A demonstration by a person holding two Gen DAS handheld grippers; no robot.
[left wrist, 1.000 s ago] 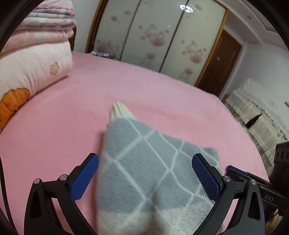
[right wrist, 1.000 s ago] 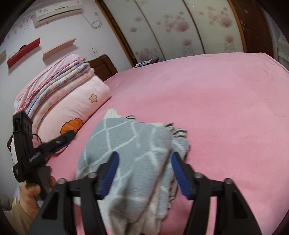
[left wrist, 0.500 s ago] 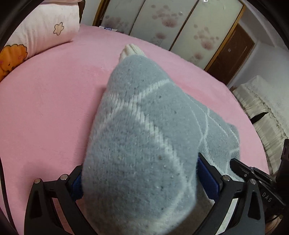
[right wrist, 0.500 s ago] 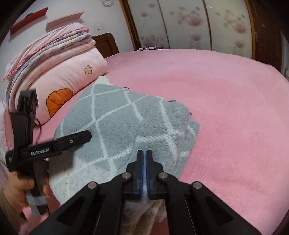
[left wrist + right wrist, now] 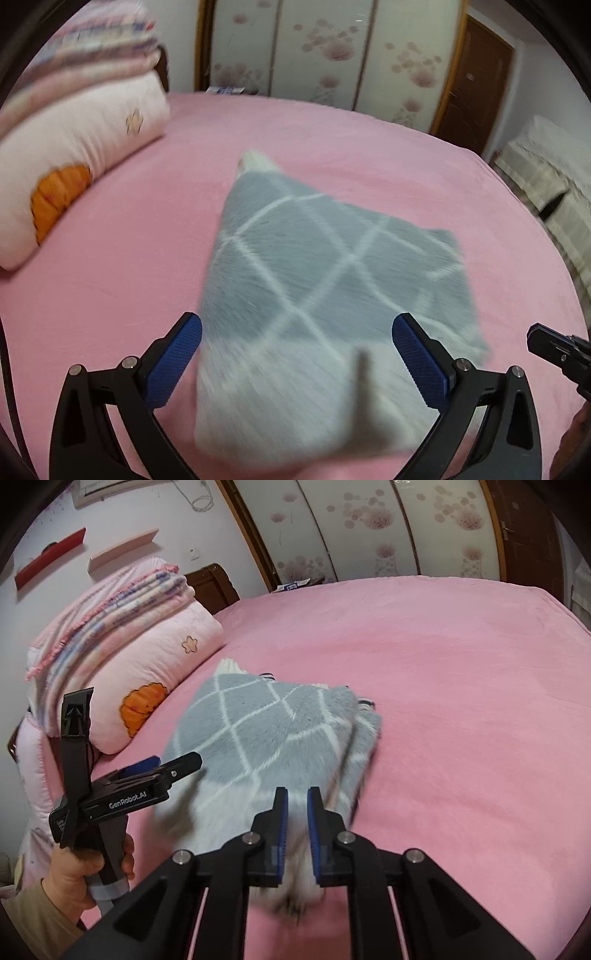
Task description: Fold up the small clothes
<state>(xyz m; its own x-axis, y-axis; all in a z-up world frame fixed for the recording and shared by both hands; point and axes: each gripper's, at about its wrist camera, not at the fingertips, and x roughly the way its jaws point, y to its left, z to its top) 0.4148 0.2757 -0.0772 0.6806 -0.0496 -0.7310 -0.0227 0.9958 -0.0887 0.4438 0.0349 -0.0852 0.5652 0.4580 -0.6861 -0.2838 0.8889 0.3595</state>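
Note:
A folded grey fleece garment [image 5: 325, 273] with a white diamond pattern and a white hem lies on the pink bed [image 5: 140, 236]; it also shows in the right wrist view [image 5: 273, 731]. My left gripper [image 5: 297, 358] is open, its jaws wide on either side of the garment's near white edge. My right gripper [image 5: 296, 812] has its jaws slightly parted around the garment's near white hem, with fabric between the pads. The left gripper's body [image 5: 125, 794] shows in the right wrist view, held by a hand at the garment's left side.
A pink pillow [image 5: 74, 147] with an orange print and a stack of folded blankets [image 5: 110, 609] sit to the left. Sliding wardrobe doors [image 5: 325, 55] stand behind the bed. A cream-covered piece of furniture [image 5: 554, 177] stands off the bed's right edge.
The left gripper has pulled back and the garment has dropped from in front of its lens to lie flat. The right gripper's jaws, fully shut before, have parted a little.

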